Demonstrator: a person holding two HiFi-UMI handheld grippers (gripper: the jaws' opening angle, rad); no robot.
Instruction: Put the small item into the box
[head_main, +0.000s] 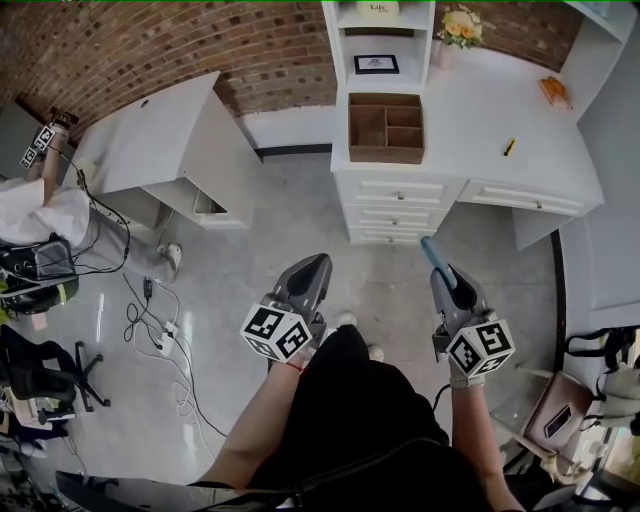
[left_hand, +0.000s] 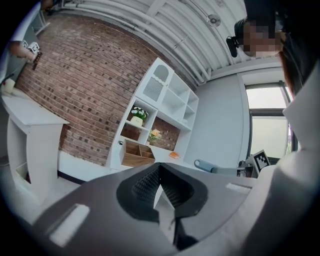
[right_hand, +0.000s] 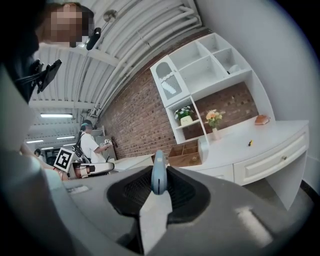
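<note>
The wooden box (head_main: 386, 127) with open compartments sits on the white desk (head_main: 480, 110), at its left end; it also shows as the box (left_hand: 136, 154) and the box (right_hand: 186, 154). I stand back from the desk. My right gripper (head_main: 452, 280) is shut on a slim blue item (head_main: 436, 257) that sticks out past the jaws toward the desk. Seen along its own jaws, the right gripper (right_hand: 159, 187) has the blue item (right_hand: 158, 172) upright between the pads. My left gripper (head_main: 312, 268) is held level with it, and the left gripper (left_hand: 159, 181) is shut with nothing in it.
A small yellow thing (head_main: 509, 147) and an orange thing (head_main: 553, 92) lie on the desk, with flowers (head_main: 461, 27) behind. Drawers (head_main: 400, 190) face me. A white cabinet (head_main: 170, 150) stands left, cables (head_main: 150, 310) trail over the floor. Another person (right_hand: 90, 145) is far left.
</note>
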